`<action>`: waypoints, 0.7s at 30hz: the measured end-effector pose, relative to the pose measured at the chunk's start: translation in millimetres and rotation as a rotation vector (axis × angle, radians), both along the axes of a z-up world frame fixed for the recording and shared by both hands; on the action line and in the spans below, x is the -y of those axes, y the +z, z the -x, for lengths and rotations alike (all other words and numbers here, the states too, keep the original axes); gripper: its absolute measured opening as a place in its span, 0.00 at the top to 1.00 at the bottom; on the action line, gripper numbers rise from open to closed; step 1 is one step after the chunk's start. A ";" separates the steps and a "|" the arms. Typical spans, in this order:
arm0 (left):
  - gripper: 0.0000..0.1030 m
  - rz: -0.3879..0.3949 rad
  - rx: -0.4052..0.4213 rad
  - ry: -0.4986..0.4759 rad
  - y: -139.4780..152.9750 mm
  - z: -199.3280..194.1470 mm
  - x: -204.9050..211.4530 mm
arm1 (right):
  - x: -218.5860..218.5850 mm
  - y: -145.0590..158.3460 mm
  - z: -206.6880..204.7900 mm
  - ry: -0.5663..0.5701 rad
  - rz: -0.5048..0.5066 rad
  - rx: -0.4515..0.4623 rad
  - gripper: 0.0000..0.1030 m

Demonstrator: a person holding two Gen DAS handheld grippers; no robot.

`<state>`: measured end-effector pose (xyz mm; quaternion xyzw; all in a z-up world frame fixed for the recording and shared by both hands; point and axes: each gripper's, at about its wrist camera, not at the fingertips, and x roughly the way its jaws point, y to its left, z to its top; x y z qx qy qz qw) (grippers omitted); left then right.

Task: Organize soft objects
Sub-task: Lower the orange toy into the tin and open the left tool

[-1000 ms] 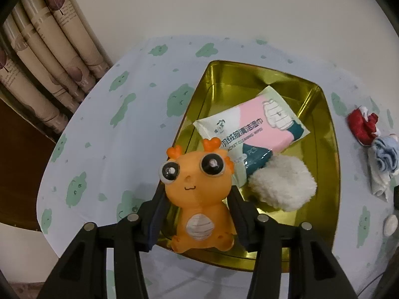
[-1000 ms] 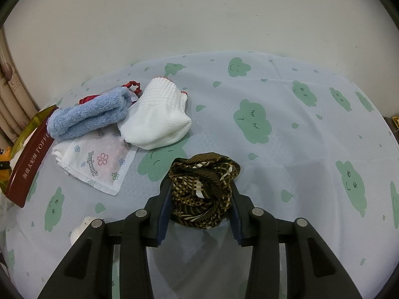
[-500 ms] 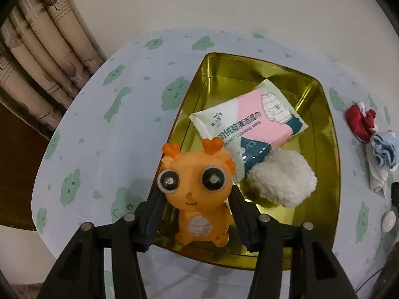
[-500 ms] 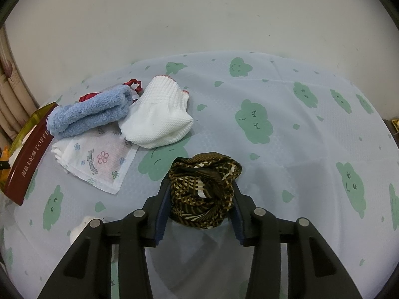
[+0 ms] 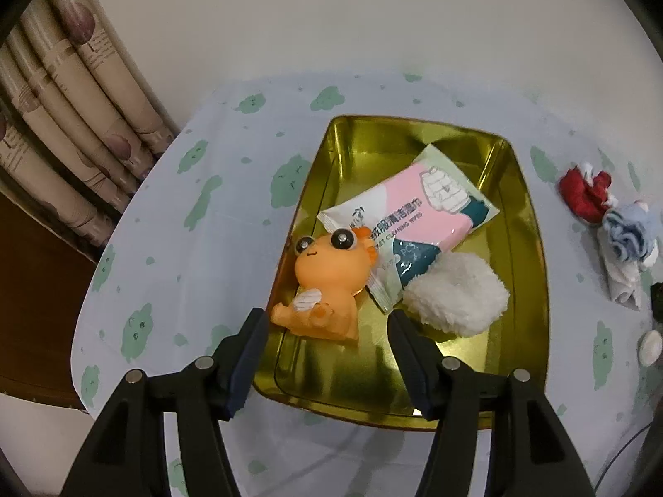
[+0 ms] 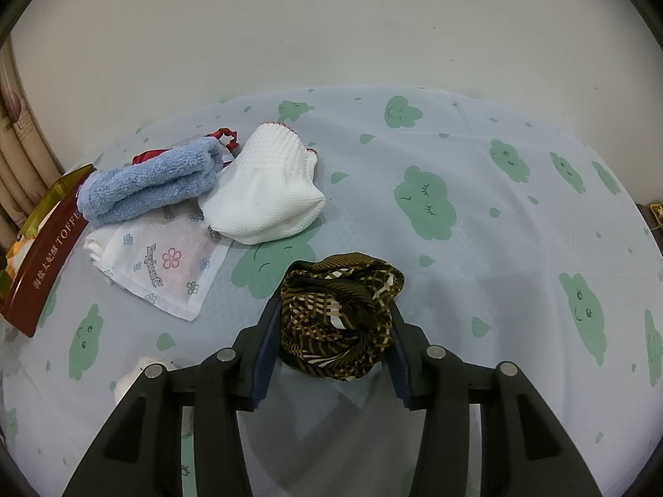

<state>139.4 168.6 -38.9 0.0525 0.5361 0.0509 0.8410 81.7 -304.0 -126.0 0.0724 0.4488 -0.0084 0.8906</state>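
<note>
Left wrist view: left tool (image 5: 325, 323), just spread wide, sits clear of the orange toy (image 5: 327, 277) lying in the gold tray (image 5: 526, 248); right tool (image 6: 331, 323), loosening, still flanks the brown patterned cloth (image 6: 339, 319).

1. My left wrist camera looks steeply down along my left claw (image 5: 325, 327) onto the gold tin (image 5: 534, 290), close above the tabletop (image 5: 207, 248).
2. My right wrist camera looks down over my right claw (image 6: 333, 323) toward the wall.
3. Both views share the blue towel (image 6: 149, 182) and the tin's side.
</note>
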 end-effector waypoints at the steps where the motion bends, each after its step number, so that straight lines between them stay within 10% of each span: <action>1: 0.41 0.005 0.011 0.007 2.3 1.6 -1.9 | -0.2 -0.1 0.0 0.000 0.000 0.000 0.57; 17: 0.41 0.030 0.245 0.198 24.8 45.2 -58.5 | -10.4 -1.9 -2.5 0.038 0.046 -0.013 0.43; 21: 0.41 0.023 0.284 0.208 24.5 51.3 -63.1 | -8.6 0.9 0.5 0.021 0.052 0.000 0.70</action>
